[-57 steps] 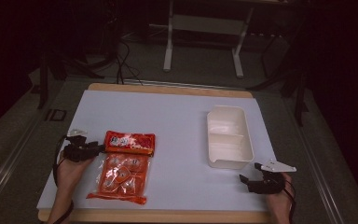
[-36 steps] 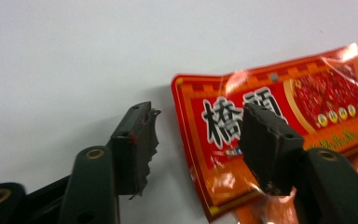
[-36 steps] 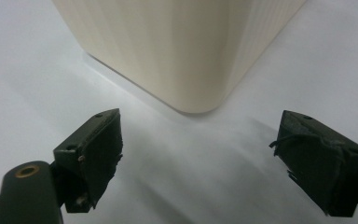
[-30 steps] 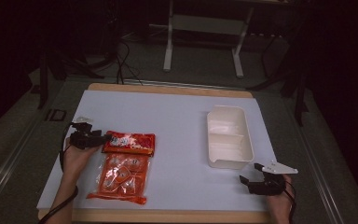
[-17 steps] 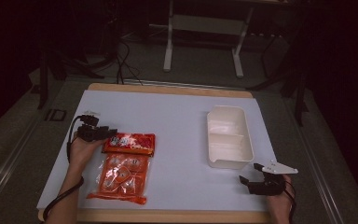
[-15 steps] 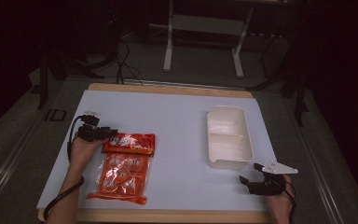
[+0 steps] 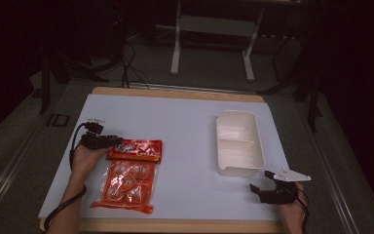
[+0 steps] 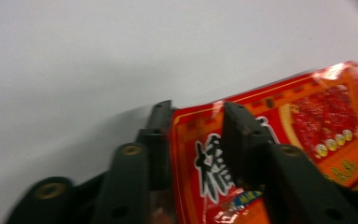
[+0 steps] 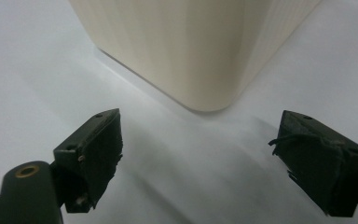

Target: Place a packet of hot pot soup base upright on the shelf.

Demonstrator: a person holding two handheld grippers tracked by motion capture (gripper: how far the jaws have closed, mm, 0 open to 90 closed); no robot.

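Red foil is now between the jaws of the left tool [image 8: 193,140]: 1.9 s ago that tool sat on the counter [image 7: 185,117] left of the 2 snack packs, and it has since travelled up and in to the near-left corner of the upper red packet [image 7: 135,149]. In the left gripper view the jaws straddle the packet's edge, closing on it but, as far as I can tell, not yet pressed flat. The packet lies on the counter, its lower edge touching or overlapping the clear-fronted pack [image 7: 126,184] below it. That reads as the start of a pick-up, likely bound for the white 2-compartment tray [image 7: 239,164], well apart to the right. The right tool [image 7: 263,189] has stayed put near the tray's near corner, jaws spread wide and holding nothing.
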